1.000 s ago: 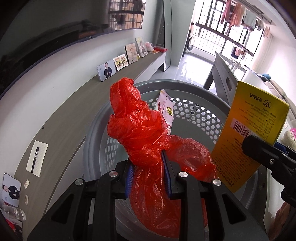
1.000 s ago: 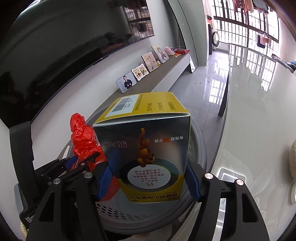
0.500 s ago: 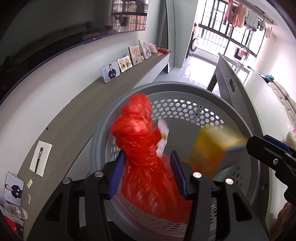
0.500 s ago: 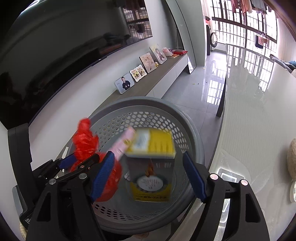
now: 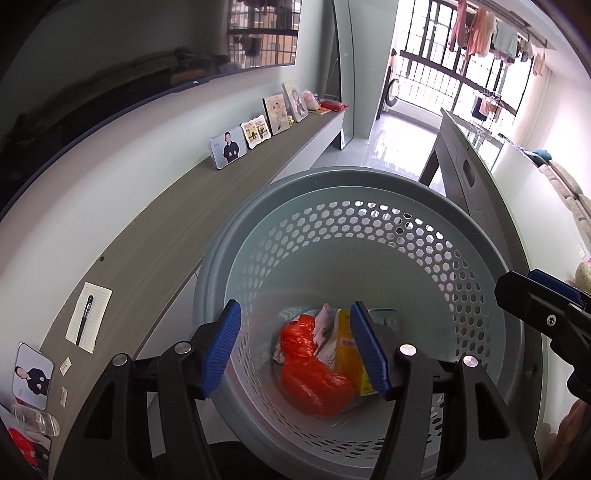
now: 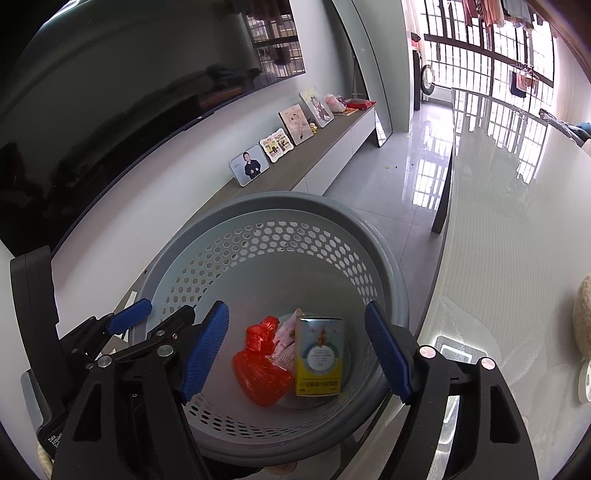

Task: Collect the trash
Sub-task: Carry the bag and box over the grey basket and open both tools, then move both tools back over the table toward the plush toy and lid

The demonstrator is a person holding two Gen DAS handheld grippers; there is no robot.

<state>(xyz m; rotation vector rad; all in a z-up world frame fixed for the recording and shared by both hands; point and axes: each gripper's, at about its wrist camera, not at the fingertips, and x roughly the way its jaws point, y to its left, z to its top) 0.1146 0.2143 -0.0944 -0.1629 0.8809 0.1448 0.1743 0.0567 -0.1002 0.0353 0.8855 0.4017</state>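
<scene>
- long wood-top console (image 5: 177, 229) runs along the wall under a big dark TV (image 5: 110, 74)
- framed photos in a row toward the console's far end: man in suit (image 5: 229, 147), scalloped frame (image 5: 258, 131), two taller frames (image 5: 276, 113) behind it
- near end of console: lined note sheet (image 5: 88, 315) with a black pen (image 5: 84, 313) lying on it, another photo card (image 5: 32, 376) at the near edge
- glossy white table (image 6: 517, 236) on the right, window bars reflected in it
- laundry (image 5: 491, 33) hanging at the barred balcony window
</scene>
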